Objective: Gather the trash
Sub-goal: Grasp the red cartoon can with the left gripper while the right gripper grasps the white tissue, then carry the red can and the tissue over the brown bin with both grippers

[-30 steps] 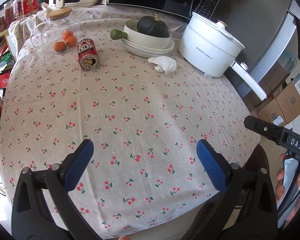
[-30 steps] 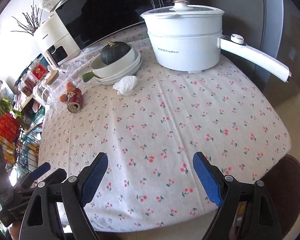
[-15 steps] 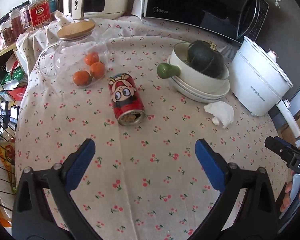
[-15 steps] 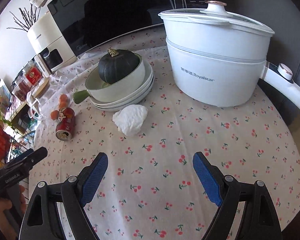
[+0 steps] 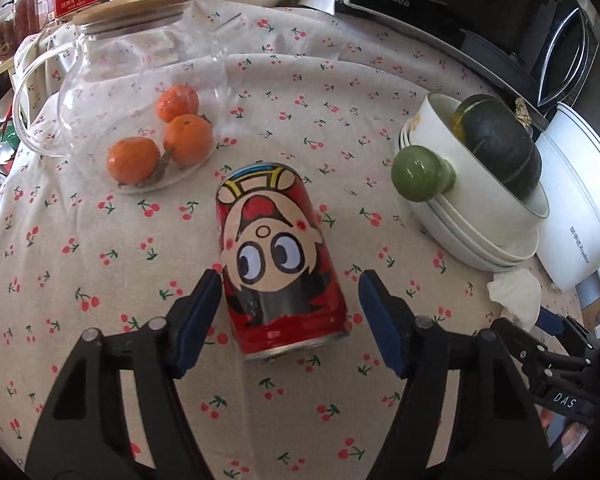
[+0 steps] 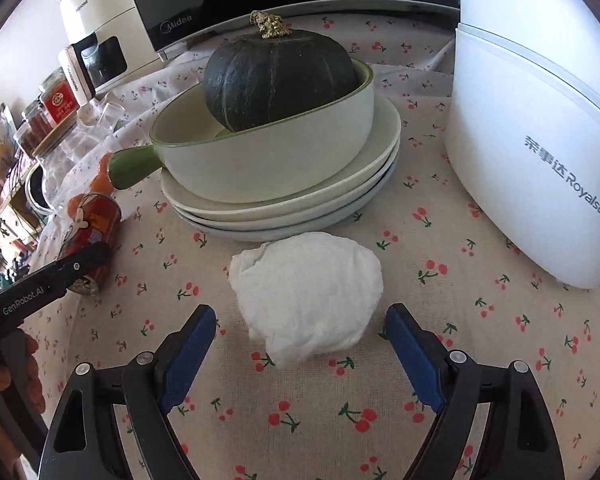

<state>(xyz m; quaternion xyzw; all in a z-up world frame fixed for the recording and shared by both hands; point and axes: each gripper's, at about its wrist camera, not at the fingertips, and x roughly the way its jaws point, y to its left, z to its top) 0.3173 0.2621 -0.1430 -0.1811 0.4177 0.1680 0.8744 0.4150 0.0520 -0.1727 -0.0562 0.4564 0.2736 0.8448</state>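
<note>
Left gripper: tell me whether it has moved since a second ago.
Yes. The left gripper has come forward across the tablecloth toward the glass jar; its closing jaws now straddle the red can, right pad still clear.

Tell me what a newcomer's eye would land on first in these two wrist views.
First the red cartoon can, lying on its side on the cherry-print tablecloth, sits between the left gripper's jaws, which have just been closing; a gap still shows on one side. Next, the crumpled white tissue lies ahead of the open right gripper, before a dark green squash in a handled bowl.
</note>
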